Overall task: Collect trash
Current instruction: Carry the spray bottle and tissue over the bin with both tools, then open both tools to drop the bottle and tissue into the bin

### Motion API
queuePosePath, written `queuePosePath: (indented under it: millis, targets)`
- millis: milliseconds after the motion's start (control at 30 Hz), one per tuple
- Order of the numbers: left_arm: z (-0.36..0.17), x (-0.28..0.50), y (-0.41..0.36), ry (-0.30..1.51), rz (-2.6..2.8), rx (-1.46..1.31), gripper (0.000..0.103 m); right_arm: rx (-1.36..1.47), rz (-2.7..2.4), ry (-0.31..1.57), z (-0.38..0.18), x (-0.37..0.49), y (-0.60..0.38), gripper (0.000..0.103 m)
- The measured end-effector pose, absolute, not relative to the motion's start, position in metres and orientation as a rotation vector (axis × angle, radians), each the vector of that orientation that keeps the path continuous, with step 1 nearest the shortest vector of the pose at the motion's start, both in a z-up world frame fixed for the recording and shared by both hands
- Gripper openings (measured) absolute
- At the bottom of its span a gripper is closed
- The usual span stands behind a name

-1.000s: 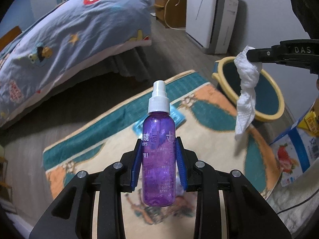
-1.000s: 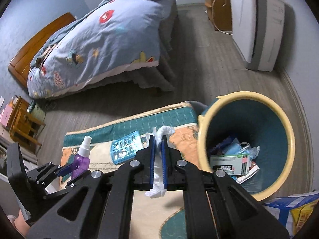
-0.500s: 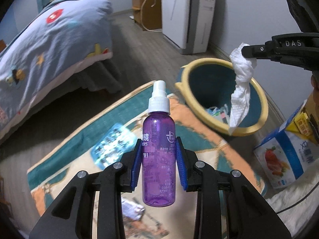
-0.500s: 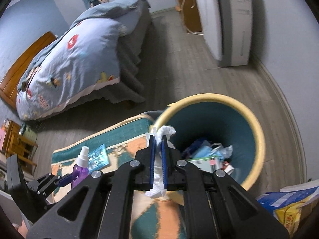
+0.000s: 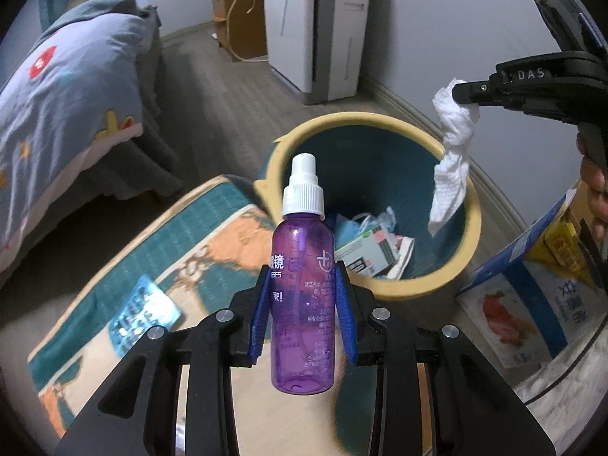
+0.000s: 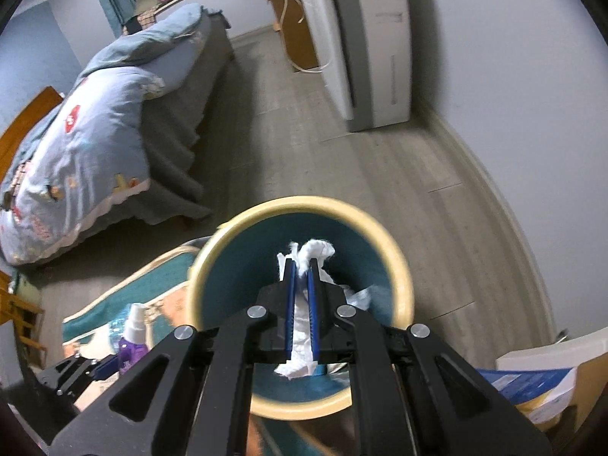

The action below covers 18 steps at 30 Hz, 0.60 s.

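- Your right claw [image 6: 301, 266] pinches the tissue [image 6: 317, 250] over the bin [image 6: 399, 266]; its tail could snag the rim.
- Your left claw [image 5: 303, 300] grips the spray bottle [image 5: 303, 304] short of the bin; released here, it misses.

Your left gripper [image 5: 304, 315] and right gripper [image 6: 302, 296] are black frames with blue pads, silver screws; "DAS" marks the right.

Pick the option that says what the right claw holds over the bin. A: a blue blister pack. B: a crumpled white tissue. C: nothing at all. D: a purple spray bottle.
B: the right claw is shut on a crumpled white tissue that hangs over the open yellow-rimmed bin; the purple spray bottle sits in the left claw.
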<state>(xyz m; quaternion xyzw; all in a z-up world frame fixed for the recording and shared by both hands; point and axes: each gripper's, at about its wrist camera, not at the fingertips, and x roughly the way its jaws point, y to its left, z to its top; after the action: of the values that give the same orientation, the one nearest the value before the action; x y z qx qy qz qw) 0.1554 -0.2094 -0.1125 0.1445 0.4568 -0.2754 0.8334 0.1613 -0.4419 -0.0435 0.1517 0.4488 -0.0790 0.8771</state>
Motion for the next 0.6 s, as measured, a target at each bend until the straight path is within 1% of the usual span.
queuePosePath:
  millis: [467, 500, 567, 600]
  targets:
    - [-0.128, 0.165, -0.259, 0.999, -0.654, 0.275, 0.033, 0.317, -0.181, 1.045, -0.079, 0.176, -0.454, 0.007]
    - [-0.129, 0.165, -0.263, 0.999, -0.658, 0.276, 0.033, 0.313, -0.181, 1.053, -0.08, 0.176, -0.453, 0.009]
    - [-0.131, 0.165, -0.269, 1.001, -0.664, 0.279, 0.033, 0.299, -0.187, 1.062, -0.082, 0.176, -0.451, 0.019]
    - [-0.132, 0.165, -0.272, 1.002, -0.667, 0.282, 0.033, 0.3, -0.188, 1.062, -0.082, 0.176, -0.452, 0.033]
